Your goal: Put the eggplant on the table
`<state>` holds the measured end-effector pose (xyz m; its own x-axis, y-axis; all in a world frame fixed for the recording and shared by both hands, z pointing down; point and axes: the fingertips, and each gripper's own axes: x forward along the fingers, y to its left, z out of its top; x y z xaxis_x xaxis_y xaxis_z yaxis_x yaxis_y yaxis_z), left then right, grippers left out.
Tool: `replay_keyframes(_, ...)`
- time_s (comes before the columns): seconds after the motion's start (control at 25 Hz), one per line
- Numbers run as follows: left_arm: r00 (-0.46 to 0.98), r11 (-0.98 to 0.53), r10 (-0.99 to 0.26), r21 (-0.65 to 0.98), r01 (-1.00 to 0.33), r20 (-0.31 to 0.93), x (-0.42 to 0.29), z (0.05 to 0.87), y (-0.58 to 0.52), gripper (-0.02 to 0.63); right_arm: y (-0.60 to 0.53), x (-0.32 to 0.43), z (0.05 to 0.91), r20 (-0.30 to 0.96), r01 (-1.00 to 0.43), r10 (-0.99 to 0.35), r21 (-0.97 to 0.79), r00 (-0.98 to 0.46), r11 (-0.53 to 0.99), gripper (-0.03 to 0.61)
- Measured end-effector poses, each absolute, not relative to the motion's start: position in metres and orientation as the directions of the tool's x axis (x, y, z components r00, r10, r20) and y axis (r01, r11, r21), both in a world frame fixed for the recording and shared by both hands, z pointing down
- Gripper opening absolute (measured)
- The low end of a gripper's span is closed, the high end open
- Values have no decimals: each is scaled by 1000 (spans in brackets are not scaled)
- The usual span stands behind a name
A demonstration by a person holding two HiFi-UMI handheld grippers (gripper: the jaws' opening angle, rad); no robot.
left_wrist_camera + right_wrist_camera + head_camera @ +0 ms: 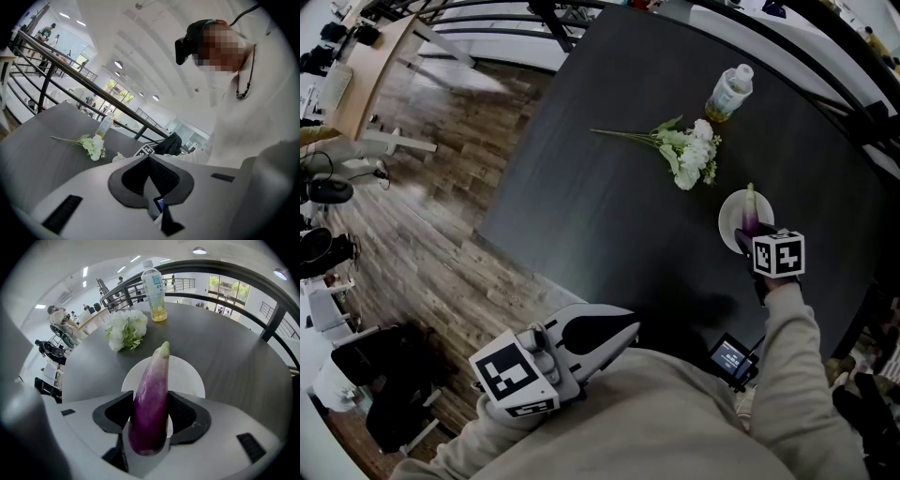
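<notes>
Quick one from us, risks first, L to R. Our left gripper (628,329) is parked low by our body w/ its fingers together on nothing, so no trouble there imo. Mid table (600,206) there's the bunch of white flowers (692,155) and behind it the drink bottle (729,94). Both are well apart from the plate (727,223), so we don't see a knock unless we swing wide on the way out.

Real worry is over at the right. The eggplant (152,376) looks smooth, rounded and tapered. If we close w/ it off-centre it could squirt out or roll. If the tips go too low they could catch the plate and drag or tip it. Also we're at the fat end, so the long thin end may droop once it's up.

Where it sits: it looks to lie on the plate, stem end toward the flowers, fat end deep inside our right gripper (149,401). Its fingers (115,411) stand apart, one each side. The left one looks touching or v close. On the right a sliver of plate shows between finger and skin, so we'd say straddled, not clamped yet.
</notes>
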<state>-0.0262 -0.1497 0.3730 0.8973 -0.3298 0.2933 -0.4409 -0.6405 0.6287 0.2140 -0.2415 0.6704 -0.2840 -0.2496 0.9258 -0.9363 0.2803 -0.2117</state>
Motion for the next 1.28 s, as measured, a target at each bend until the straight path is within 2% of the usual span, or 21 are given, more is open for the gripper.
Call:
replay_keyframes(0.16,897,-639,-333,629,-442,292,-27,375,-150,5,-239,207,677,915,-925,-236,-259,-327,279,241)
replay_keyframes(0.36,898,-644,-333,627,-438,286,-27,373,-149,5,-242,216,670,930,-940,-256,-188,-263,283,266)
replay_keyframes(0.8,901,-656,-335,618,-434,277,-28,371,-152,5,-243,216,667,922,-944,-276,-197,-270,266,273)
replay_keyframes(1.08,917,-702,-313,590,-399,248,-20,357,-160,5,-250,225,629,890,-951,-356,-213,-283,224,273)
replay_keyframes(1.28,935,-751,-275,557,-355,225,-7,343,-163,5,-254,241,576,837,-958,-470,-218,-281,184,273)
